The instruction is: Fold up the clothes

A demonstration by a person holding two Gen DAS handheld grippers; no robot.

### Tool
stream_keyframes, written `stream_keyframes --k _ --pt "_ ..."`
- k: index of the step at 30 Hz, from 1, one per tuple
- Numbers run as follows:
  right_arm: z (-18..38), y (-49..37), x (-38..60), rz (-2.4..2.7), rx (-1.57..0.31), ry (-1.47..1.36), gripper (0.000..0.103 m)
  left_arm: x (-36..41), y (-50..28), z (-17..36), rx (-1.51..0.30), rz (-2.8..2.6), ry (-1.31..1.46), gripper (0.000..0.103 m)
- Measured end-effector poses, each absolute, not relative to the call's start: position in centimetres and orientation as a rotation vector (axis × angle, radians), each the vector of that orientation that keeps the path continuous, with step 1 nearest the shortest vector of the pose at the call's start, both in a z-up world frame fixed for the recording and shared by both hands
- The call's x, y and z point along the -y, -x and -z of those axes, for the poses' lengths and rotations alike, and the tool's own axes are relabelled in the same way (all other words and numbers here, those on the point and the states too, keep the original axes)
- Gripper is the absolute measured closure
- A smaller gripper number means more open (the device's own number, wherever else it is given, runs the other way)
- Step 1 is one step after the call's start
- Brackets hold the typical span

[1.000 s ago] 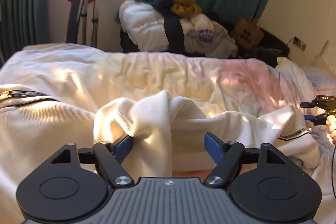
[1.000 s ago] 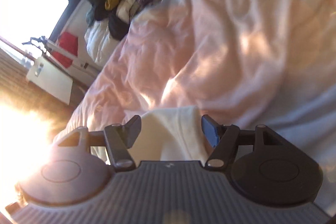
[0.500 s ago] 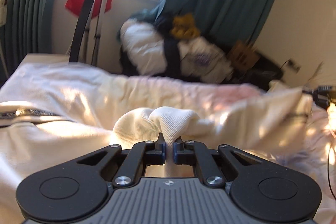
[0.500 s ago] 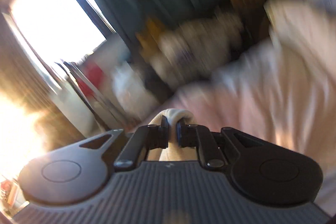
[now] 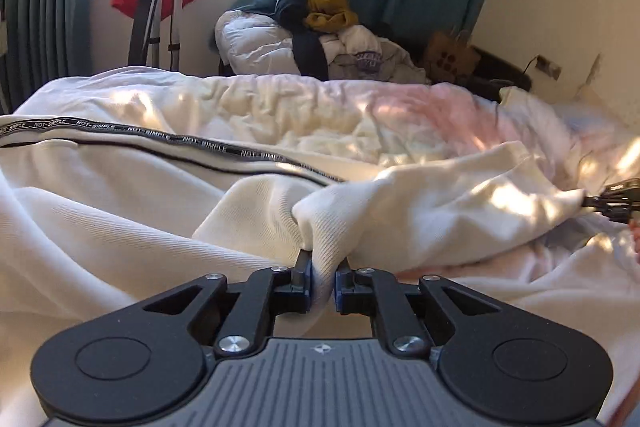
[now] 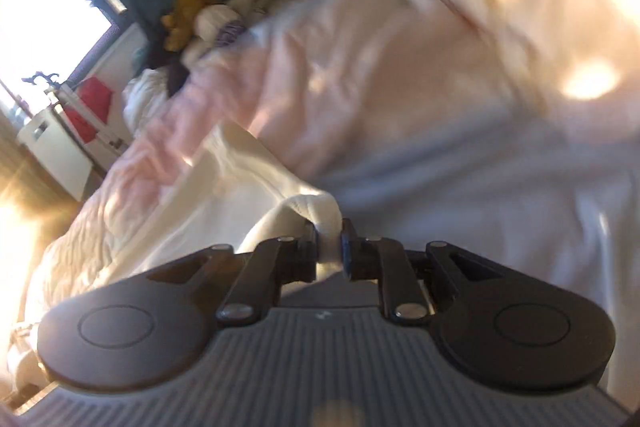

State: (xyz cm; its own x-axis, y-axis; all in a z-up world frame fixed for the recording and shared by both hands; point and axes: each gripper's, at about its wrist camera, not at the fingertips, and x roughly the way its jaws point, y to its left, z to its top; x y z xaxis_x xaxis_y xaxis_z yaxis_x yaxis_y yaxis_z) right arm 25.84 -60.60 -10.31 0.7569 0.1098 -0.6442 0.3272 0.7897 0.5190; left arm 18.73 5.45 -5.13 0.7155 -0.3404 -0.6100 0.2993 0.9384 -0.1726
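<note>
Left gripper (image 5: 322, 281) is clamped on a bunched fold of the cream garment (image 5: 420, 211), jaws easing a touch wider just now with the fabric pinched between them, and the right gripper (image 6: 331, 251) pinches another bit of it the same way. That garment lies across the bed (image 5: 280, 107), its long axis running sideways between the two grips, black lettered stripe (image 5: 160, 137) trailing off left. No containers about, just a clothes pile (image 5: 320, 43) beyond the bed.
</note>
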Motion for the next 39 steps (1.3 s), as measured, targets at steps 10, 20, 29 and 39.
stream_keyframes --k 10,20,29,39 --pt "5.1 -25.1 60.6 0.236 -0.626 -0.792 0.023 -4.6 -17.5 5.0 -0.611 0.406 -0.016 0.067" --pt "4.8 -40.4 53.2 0.062 -0.81 -0.499 0.025 -4.6 -19.0 5.5 -0.552 0.433 -0.017 0.063" --pt "7.1 -46.8 50.1 0.085 -0.971 -0.315 0.096 -5.2 -21.4 5.8 -0.526 0.436 0.054 0.075" --pt "-7.7 -41.9 50.7 0.006 -0.51 -0.386 0.096 -5.8 -20.4 3.6 -0.469 0.452 0.073 0.094"
